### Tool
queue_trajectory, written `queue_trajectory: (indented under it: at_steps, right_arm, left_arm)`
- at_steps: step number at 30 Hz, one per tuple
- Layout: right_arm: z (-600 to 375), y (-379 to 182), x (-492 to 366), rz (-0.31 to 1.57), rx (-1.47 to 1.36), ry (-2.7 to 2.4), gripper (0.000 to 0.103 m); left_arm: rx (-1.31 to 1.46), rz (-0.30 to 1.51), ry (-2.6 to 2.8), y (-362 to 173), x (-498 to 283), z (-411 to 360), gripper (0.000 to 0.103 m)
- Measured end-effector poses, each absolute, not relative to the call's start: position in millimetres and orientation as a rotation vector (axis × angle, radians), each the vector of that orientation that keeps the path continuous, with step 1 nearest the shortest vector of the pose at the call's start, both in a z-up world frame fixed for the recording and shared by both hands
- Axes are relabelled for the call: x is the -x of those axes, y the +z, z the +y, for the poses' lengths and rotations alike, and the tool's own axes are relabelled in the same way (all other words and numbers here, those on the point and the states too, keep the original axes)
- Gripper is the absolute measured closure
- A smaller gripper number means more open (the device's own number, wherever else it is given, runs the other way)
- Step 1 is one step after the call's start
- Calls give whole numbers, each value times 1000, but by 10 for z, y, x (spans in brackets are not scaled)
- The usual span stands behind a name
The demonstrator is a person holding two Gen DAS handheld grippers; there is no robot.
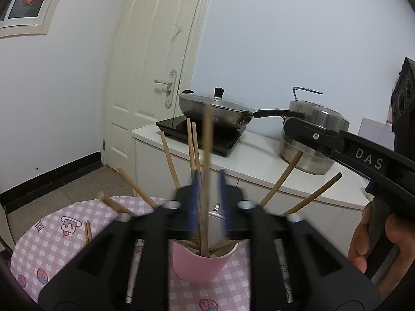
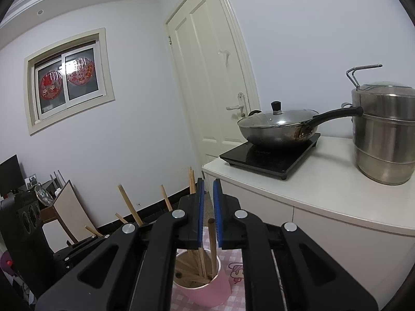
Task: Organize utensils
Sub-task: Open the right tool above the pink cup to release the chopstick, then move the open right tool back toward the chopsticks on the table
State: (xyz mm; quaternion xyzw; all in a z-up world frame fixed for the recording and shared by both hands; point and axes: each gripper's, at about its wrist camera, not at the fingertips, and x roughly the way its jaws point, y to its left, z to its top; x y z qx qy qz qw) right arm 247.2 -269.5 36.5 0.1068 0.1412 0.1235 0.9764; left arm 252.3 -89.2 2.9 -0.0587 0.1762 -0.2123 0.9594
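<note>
Pink cup [image 1: 205, 261] is standing on the checked desk [image 1: 52, 235], holding a fan of wooden chopsticks whose tips are splaying from 10 to 2 o'clock. One chopstick [image 1: 206, 181] is standing near vertical, long axis running 6 to 12 o'clock, lower end inside the cup, upper end pointing at the wok [image 1: 215, 108] behind. Left claw [image 1: 208, 204] is straddling this stick with blue pads partly open; the view is motion-blurred, so contact cannot be told. Two more chopsticks [image 1: 87, 232] are lying on the desk at 9 o'clock from the cup.

Right claw [image 2: 208, 212] is hovering over the cup [image 2: 205, 287] with jaws narrowly parted. A dark stick [image 2: 212, 248] is rising in the gap between them, apparently ungripped.

Step in hand, as judged: dropping a chopstick into the cup. The next move likely calls for lifting the left claw clear along the stick's axis, then fetching the two from the desk without tipping the cup.
</note>
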Motion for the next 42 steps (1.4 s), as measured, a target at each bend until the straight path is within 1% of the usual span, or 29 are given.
queue_trajectory:
  at_steps: [1, 6, 10, 16, 25, 28, 34, 39, 42]
  right_arm:
    - [-2703, 371, -2467, 284, -218, 248, 95]
    - [-2716, 394, -2426, 278, -215, 241, 95]
    - [-2734, 407, -2367, 270, -216, 234, 87]
    - [-2744, 481, -2221, 251, -205, 219, 85]
    - [-2730, 524, -1866, 229, -166, 149, 78]
    - [-2711, 458, -1737, 237, -156, 113, 74]
    - [-2620, 223, -1569, 272, -130, 62, 71]
    - [-2506, 23, -1505, 299, -114, 51, 66]
    - [-2426, -101, -1482, 318, -104, 48, 63]
  left_arm:
    - [121, 337, -427, 40, -2489, -878, 45]
    - [86, 305, -422, 96, -2423, -891, 45]
    - [112, 305, -429, 160, -2380, -824, 45]
    - [141, 298, -437, 283, -2268, -684, 43]
    - [142, 297, -437, 398, -2091, -459, 42]
    - [134, 299, -434, 417, -2006, -366, 41]
    - [84, 307, -425, 379, -1815, -219, 37]
    - [25, 313, -388, 280, -1704, -101, 33]
    - [15, 335, -371, 189, -1685, -14, 32]
